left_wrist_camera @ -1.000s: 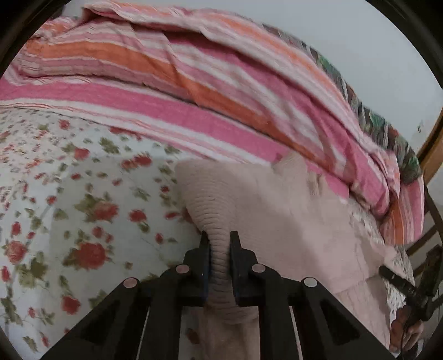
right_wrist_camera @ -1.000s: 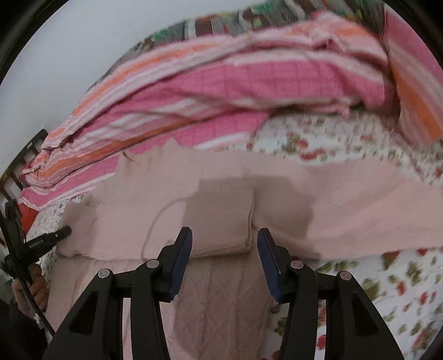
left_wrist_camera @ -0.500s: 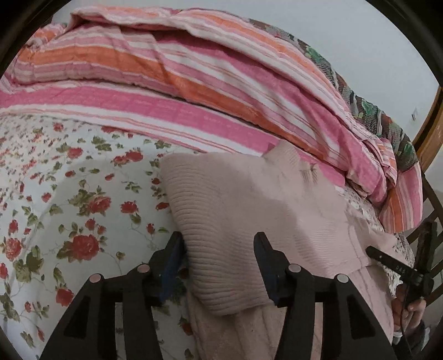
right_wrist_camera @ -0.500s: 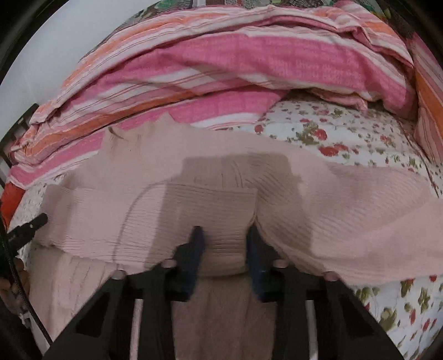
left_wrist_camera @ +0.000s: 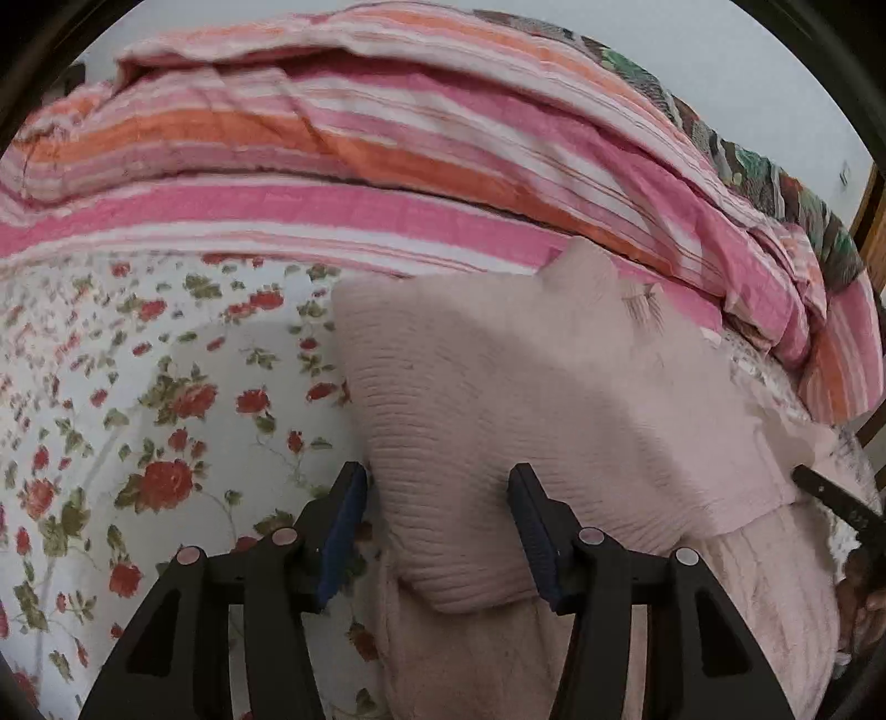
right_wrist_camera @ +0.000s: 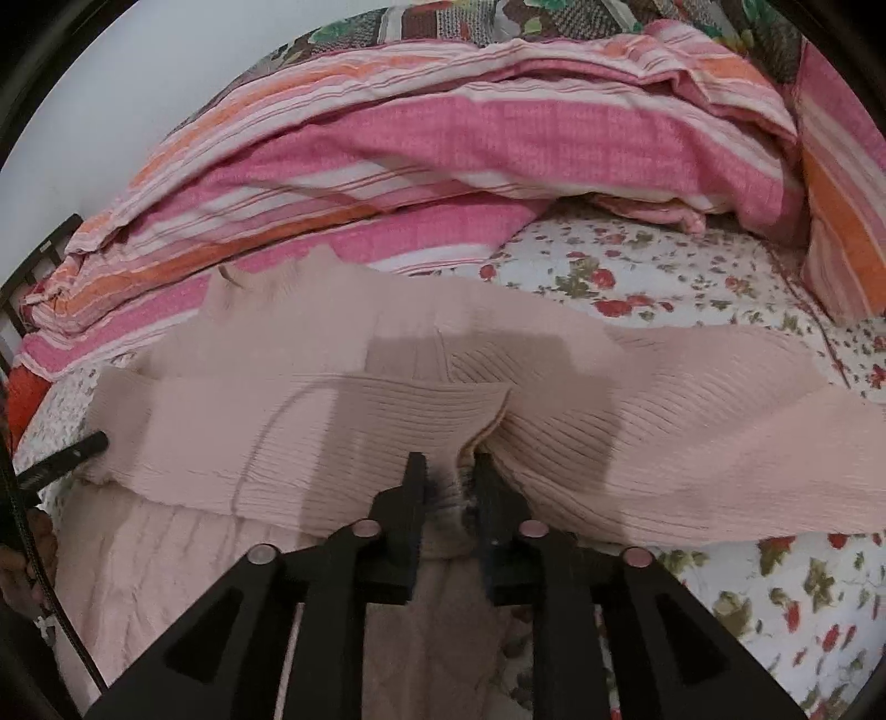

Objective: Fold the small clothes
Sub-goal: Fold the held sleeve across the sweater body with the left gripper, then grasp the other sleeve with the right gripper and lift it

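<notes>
A pale pink ribbed knit sweater lies on the floral bedsheet, its sleeves folded across the body. My left gripper is open, its jaws astride the folded sleeve end without pinching it. In the right wrist view the same sweater spreads across the bed. My right gripper is shut on a bunched fold of the sweater's cuff edge. The tip of the other gripper shows at the left edge.
A heaped pink, orange and white striped quilt runs along the back of the bed, also in the right wrist view. A patterned knit blanket lies behind it. A wooden bed frame stands at far right.
My left gripper opened and let go of the sleeve, which now lies flat. My right gripper moved forward and closed on the sweater's edge.
</notes>
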A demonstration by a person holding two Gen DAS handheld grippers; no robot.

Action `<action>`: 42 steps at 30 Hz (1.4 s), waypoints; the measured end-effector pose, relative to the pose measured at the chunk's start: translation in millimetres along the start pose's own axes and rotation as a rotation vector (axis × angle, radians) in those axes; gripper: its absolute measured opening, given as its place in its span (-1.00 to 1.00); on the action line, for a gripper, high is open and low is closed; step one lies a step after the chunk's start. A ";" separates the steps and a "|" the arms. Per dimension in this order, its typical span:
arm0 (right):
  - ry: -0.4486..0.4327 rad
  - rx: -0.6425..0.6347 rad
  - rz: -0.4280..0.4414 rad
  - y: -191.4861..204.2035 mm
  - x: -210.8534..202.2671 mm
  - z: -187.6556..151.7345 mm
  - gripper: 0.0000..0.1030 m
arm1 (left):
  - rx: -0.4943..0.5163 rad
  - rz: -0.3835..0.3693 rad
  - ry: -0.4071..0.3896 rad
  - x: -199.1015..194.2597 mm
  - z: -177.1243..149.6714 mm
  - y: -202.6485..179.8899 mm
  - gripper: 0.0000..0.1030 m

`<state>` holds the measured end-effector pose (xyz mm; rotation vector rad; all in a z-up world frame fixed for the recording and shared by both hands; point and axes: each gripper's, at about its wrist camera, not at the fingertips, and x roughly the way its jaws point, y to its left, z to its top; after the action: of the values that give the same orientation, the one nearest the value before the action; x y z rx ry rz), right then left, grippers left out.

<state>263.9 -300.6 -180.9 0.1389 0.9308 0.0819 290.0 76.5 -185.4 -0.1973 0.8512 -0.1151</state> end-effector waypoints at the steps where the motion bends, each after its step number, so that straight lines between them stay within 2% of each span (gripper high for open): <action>1: -0.001 -0.001 0.000 -0.4 -2.0 -1.4 -0.61 | 0.007 0.008 -0.001 -0.1 -0.3 -1.2 0.00; 6: -0.029 0.003 -0.011 -10.9 -17.5 -5.3 -0.37 | 0.009 0.012 -0.005 0.9 -2.2 -0.3 0.06; 10: -0.097 0.033 -0.095 -36.6 -46.5 -9.7 0.04 | 0.023 0.025 -0.008 2.4 -3.8 -3.8 0.27; 12: -0.122 0.055 -0.115 -56.8 -63.2 -8.6 0.10 | 0.034 0.035 -0.009 1.3 -4.8 -5.2 0.40; 14: -0.138 0.078 -0.140 -78.6 -76.7 -6.7 0.35 | 0.036 0.033 -0.008 0.7 -4.6 -5.6 0.43; 17: -0.170 0.158 -0.204 -131.7 -99.3 -13.1 0.51 | 0.035 0.023 -0.006 0.7 -4.2 -3.2 0.47; 22: -0.117 0.237 -0.290 -208.4 -103.8 -34.6 0.51 | 0.049 0.029 0.000 3.5 -2.6 -5.7 0.52; 25: -0.080 0.313 -0.258 -245.8 -94.2 -49.0 0.51 | 0.054 0.029 0.001 4.8 -2.4 -6.0 0.54; 28: -0.118 0.344 -0.202 -262.4 -93.1 -54.5 0.51 | 0.051 0.018 0.003 6.1 -2.0 -4.1 0.57; 34: -0.130 0.415 -0.192 -283.0 -87.9 -37.8 0.51 | 0.049 0.004 0.005 7.1 -2.4 -3.2 0.62; 36: -0.130 0.422 -0.212 -288.3 -85.7 -33.6 0.44 | 0.046 0.000 0.004 6.7 -2.7 -2.6 0.62; 37: -0.131 0.420 -0.233 -290.3 -84.4 -31.0 0.32 | 0.045 -0.002 0.003 6.5 -2.5 -2.3 0.62; 39: -0.125 0.405 -0.289 -291.6 -79.9 -26.5 -0.21 | 0.044 -0.005 0.002 5.9 -2.6 -2.2 0.62; 40: -0.112 0.391 -0.312 -292.4 -77.9 -24.0 -0.77 | 0.042 -0.007 0.000 5.3 -3.0 -2.3 0.62; 42: -0.118 0.378 -0.317 -292.8 -79.8 -20.2 -0.85 | 0.033 -0.018 -0.004 3.6 -3.5 -1.3 0.62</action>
<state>203.2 -598.5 -174.8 0.3401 0.8326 -0.3941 289.7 74.1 -190.0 -0.1741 0.8431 -0.1456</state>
